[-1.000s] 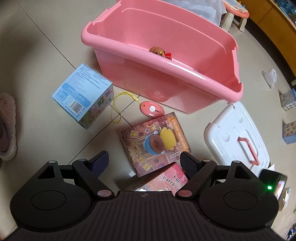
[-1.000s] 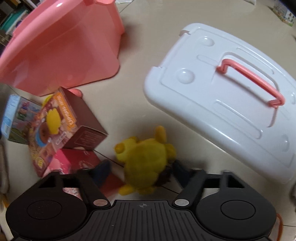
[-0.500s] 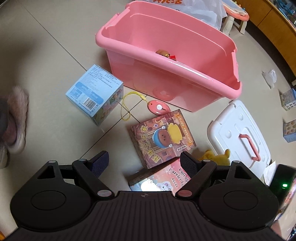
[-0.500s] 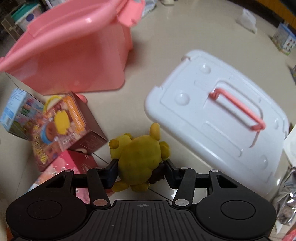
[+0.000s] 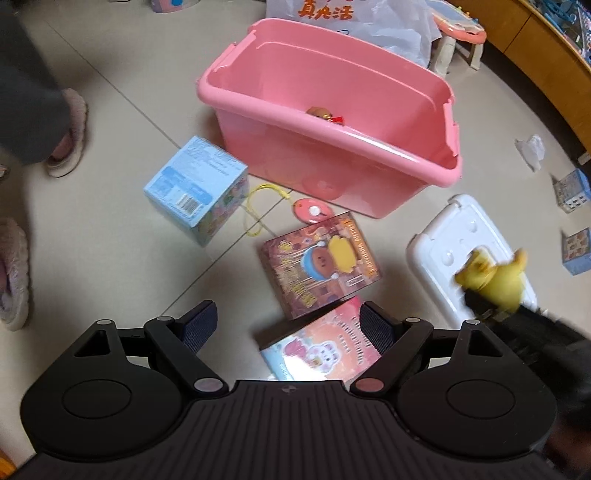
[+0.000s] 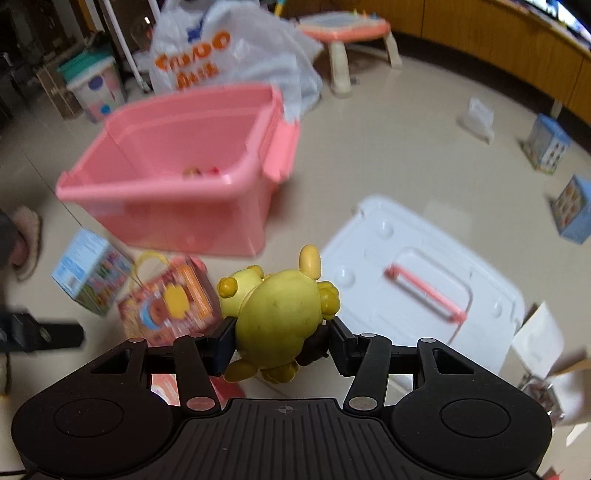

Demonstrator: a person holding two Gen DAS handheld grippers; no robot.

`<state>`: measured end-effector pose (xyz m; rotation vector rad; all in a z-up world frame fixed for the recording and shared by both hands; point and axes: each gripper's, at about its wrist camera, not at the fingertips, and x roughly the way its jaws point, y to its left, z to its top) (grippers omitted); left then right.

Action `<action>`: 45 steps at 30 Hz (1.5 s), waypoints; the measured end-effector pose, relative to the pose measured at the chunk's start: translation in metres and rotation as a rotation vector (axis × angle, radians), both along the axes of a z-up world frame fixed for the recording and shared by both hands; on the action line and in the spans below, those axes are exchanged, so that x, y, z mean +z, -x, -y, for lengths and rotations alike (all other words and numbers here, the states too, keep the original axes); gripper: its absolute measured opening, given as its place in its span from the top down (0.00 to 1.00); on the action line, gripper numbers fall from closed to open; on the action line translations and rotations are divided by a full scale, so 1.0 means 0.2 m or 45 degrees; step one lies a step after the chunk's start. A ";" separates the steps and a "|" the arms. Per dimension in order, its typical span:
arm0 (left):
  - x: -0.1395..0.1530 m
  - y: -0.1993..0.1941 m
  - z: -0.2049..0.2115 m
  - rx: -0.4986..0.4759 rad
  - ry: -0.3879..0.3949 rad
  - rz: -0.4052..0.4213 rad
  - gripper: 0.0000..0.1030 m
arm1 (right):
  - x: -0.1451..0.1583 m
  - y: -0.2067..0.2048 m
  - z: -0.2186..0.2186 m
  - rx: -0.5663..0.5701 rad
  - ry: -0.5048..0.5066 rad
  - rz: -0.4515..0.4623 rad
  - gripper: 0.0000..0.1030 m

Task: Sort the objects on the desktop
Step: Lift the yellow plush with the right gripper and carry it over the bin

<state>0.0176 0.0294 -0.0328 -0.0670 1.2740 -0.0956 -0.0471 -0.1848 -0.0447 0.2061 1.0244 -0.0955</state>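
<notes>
My right gripper (image 6: 282, 341) is shut on a yellow plush toy (image 6: 277, 314) and holds it above the floor, between the white lid (image 6: 424, 284) and the boxes. The toy also shows in the left wrist view (image 5: 493, 278). My left gripper (image 5: 288, 325) is open and empty above a pink box (image 5: 325, 350) and a brown box (image 5: 319, 267). The pink bin (image 5: 332, 155) stands open farther ahead with a small toy (image 5: 323, 114) inside. A blue box (image 5: 195, 188) and a pink tag on a yellow cord (image 5: 310, 210) lie in front of the bin.
Slippered feet (image 5: 66, 136) stand at the left. A white plastic bag (image 6: 229, 62) and a small pink table (image 6: 343, 33) are behind the bin. Small blue boxes (image 6: 572, 210) lie at the far right, near a wooden cabinet (image 6: 498, 44).
My right gripper closed on the yellow plush toy and lifted it off the floor. My left gripper rose and pulled back, staying open.
</notes>
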 end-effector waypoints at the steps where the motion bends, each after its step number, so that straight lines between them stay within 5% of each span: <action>1: 0.00 0.01 -0.01 0.003 -0.009 0.001 0.16 | 0.03 0.00 0.00 0.005 -0.001 0.021 0.53; 18: 0.02 0.01 -0.18 0.092 -0.031 0.041 0.16 | 0.42 -0.22 -0.19 0.113 0.025 0.196 0.53; 34: -0.05 -0.09 -0.27 0.192 0.025 0.064 0.16 | 0.36 -0.72 -0.42 0.242 0.112 0.092 0.53; 45: -0.17 -0.16 -0.23 0.248 0.044 0.028 0.16 | 0.13 -1.01 -0.50 0.351 0.231 -0.058 0.53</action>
